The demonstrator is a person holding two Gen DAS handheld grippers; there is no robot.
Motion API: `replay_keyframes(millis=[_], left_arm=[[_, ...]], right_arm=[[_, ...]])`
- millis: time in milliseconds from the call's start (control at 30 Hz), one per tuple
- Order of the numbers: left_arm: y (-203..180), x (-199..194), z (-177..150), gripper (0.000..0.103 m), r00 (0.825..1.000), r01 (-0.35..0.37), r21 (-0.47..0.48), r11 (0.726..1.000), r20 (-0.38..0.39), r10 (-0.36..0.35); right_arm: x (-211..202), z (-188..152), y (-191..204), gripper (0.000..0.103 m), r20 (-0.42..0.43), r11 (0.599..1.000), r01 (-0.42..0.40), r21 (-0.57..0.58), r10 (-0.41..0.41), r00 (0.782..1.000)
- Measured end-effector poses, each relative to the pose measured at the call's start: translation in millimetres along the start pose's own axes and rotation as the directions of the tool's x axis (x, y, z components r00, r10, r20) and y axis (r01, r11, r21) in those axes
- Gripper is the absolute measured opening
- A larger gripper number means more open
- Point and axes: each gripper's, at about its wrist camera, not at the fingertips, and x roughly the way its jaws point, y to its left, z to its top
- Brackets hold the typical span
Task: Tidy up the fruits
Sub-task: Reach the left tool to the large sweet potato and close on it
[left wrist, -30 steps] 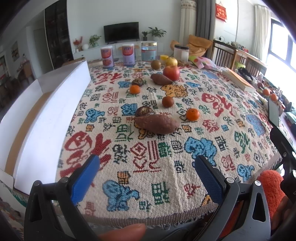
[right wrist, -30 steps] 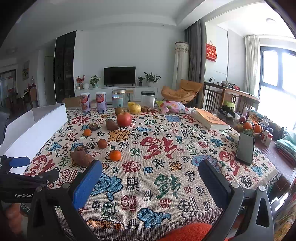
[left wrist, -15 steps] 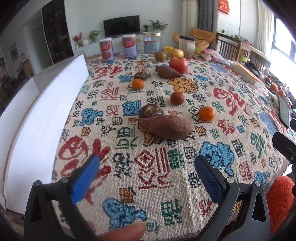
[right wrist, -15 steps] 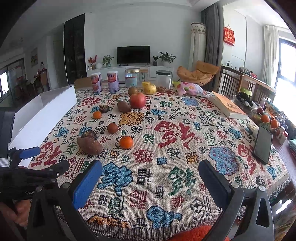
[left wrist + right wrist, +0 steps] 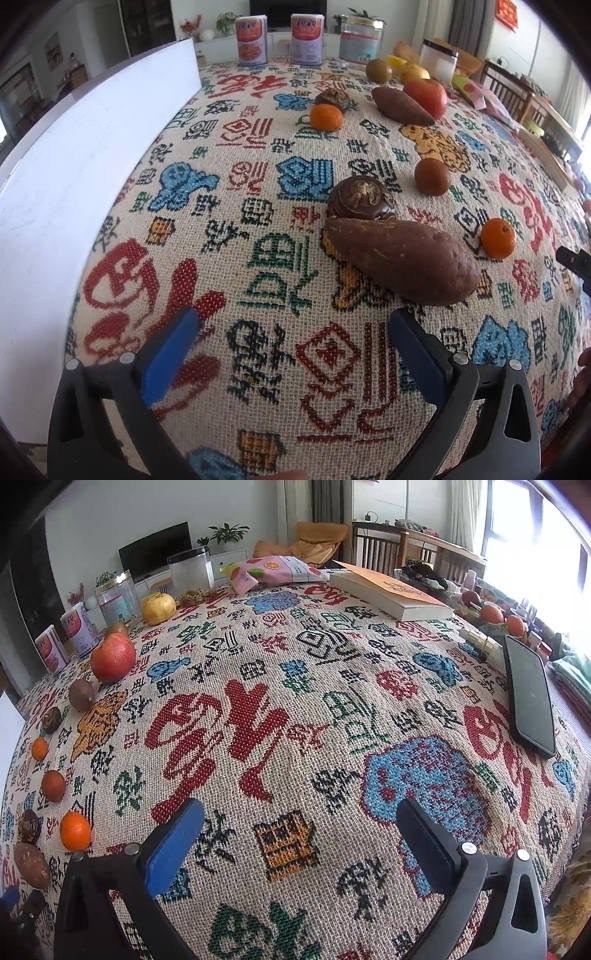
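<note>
- A living room lies behind the table: a dark television on a low white cabinet, potted plants, an orange armchair and bright windows on the right side.
- The table is covered by a woven tablecloth [image 5: 280, 258] with red, blue, green and black block patterns; a white box [image 5: 85, 155] stands along its left edge.
- The left gripper [image 5: 291, 332] hangs low over the cloth with its 2 blue-padded fingers spread wide, nothing between them.
- Just ahead of its right finger lies a large sweet potato [image 5: 402, 258], and a dark brown round fruit [image 5: 362, 199] touches the potato's far end.
- A tangerine [image 5: 497, 242] sits near the potato's right side, and a small brown fruit [image 5: 431, 176] lies further back.
- Further off, a second tangerine [image 5: 325, 117], a second sweet potato [image 5: 400, 105] and a red apple [image 5: 426, 96] are grouped, the potato touching the apple.
- 2 cans [image 5: 252, 40] and a glass jar [image 5: 361, 42] stand at the far edge.
- The right gripper [image 5: 299, 819] is also wide open and empty, over bare cloth well apart from the fruits, which line the left side of its view.
- From that view, a book [image 5: 391, 590], a snack bag [image 5: 273, 570] and a yellow fruit [image 5: 158, 607] lie toward the far side, and a black phone [image 5: 528, 698] rests on the right.
</note>
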Motion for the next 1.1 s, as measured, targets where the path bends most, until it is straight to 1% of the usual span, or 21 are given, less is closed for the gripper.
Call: replay_keyframes(millis=[67, 167, 300, 400, 467, 500, 600, 667, 767, 800, 900, 1000, 1033, 1100], left_arm=[[-0.2, 0.6, 1.2, 0.103, 1.0, -0.006, -0.01, 1.0, -0.012, 0.006], [0.5, 2.6, 4.3, 0.103, 1.0, 0.002, -0.014, 1.0, -0.029, -0.002], [0.2, 2.1, 2.1, 0.103, 1.0, 0.013, 0.004, 1.0, -0.019, -0.012], [1.8, -2.0, -1.8, 0.102, 0.999, 0.029, 0.012, 0.999, -0.029, -0.029], [5.4, -9.2, -7.3, 0.102, 0.998, 0.064, 0.003, 0.998, -0.027, -0.064], [7.6, -13.0, -8.6, 0.102, 0.995, 0.097, -0.014, 0.995, -0.023, -0.098], [11.0, -23.9, -4.7, 0.102, 0.976, 0.215, -0.062, 0.975, 0.001, -0.216], [4.5, -28.1, 6.7, 0.102, 0.967, 0.256, -0.058, 0.965, 0.019, -0.255], [-12.6, -29.7, 33.1, 0.102, 0.964, 0.263, -0.039, 0.964, 0.051, -0.261], [-18.7, -27.6, 42.1, 0.102, 0.966, 0.251, -0.035, 0.967, 0.062, -0.249], [-33.4, -13.2, 58.3, 0.102, 0.98, 0.189, -0.025, 0.982, 0.071, -0.186], [-36.4, 7.3, 54.8, 0.102, 0.996, 0.086, -0.005, 0.996, 0.029, -0.086], [-33.2, 10.3, 50.3, 0.103, 0.996, 0.088, -0.003, 0.996, 0.018, -0.088], [-19.9, 7.3, 41.7, 0.103, 0.987, 0.162, -0.028, 0.986, 0.018, -0.161]], right_arm=[[9.0, -1.5, -3.8, 0.103, -0.037, 1.0, 0.002, 0.02, -0.001, 0.999], [11.8, -2.3, -3.1, 0.103, -0.04, 0.999, 0.033, 0.002, -0.033, 0.999], [11.5, -2.7, -3.0, 0.103, -0.034, 0.999, 0.037, 0.001, -0.037, 0.999], [11.2, -3.4, -1.9, 0.103, -0.03, 0.999, 0.04, 0.0, -0.04, 0.999], [11.1, -3.5, -2.0, 0.103, -0.029, 0.999, 0.04, 0.0, -0.04, 0.999], [11.5, -3.6, -2.1, 0.103, -0.03, 0.999, 0.039, 0.0, -0.039, 0.999], [11.7, -3.7, -1.8, 0.103, -0.029, 0.999, 0.04, 0.001, -0.04, 0.999], [11.5, -3.7, -1.5, 0.103, -0.027, 0.999, 0.042, 0.002, -0.042, 0.999], [11.2, -3.5, -1.2, 0.103, -0.025, 0.999, 0.043, 0.001, -0.043, 0.999], [11.0, -3.4, -1.4, 0.103, -0.024, 0.999, 0.042, 0.0, -0.042, 0.999], [11.2, -3.5, -1.3, 0.103, -0.024, 0.999, 0.043, 0.001, -0.043, 0.999], [11.2, -3.5, -1.4, 0.103, -0.024, 0.999, 0.043, 0.001, -0.043, 0.999], [11.2, -3.6, -1.4, 0.103, -0.024, 0.999, 0.043, 0.001, -0.043, 0.999], [11.1, -3.6, -1.5, 0.103, -0.024, 0.999, 0.043, 0.001, -0.043, 0.999]])
